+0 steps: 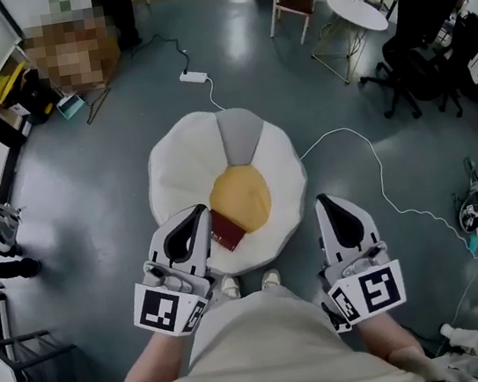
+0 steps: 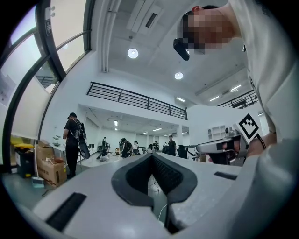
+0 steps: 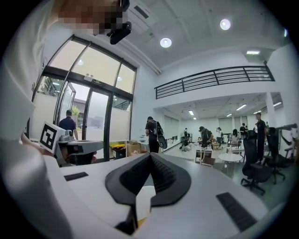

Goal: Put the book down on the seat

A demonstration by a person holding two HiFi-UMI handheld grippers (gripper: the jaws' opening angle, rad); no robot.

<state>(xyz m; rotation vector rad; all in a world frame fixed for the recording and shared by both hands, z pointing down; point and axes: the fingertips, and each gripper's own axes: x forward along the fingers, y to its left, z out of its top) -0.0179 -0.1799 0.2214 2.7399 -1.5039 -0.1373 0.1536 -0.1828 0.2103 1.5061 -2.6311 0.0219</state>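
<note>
A: Checking coverage first: which parts are hidden or cut off?

B: In the head view the left gripper (image 1: pixel 198 211) overlaps the near-left corner of the book (image 1: pixel 228 231), so that corner is not visible. The same gripper covers part of the near-left rim of the seat (image 1: pixel 282 166). The gripper views look out across the room and do not show the book.

A: How does the book look?

B: It has a dark red cover and is small in frame. It lies flat on the white seat, at the lower-left edge of the yellow cushion (image 1: pixel 244 194). It appears closed, though the head view is too coarse to confirm this. No title or marking can be read.

A: Gripper states?

B: The left gripper's jaws are pressed together at the tips, with nothing between them. The right gripper (image 1: pixel 326 201) is the same: tips together and empty. It hangs just beside the seat's right rim, apart from the book.

A: Contact with the book?

B: The left gripper's tip lies over the book's edge. Whether the two touch cannot be determined.
</note>
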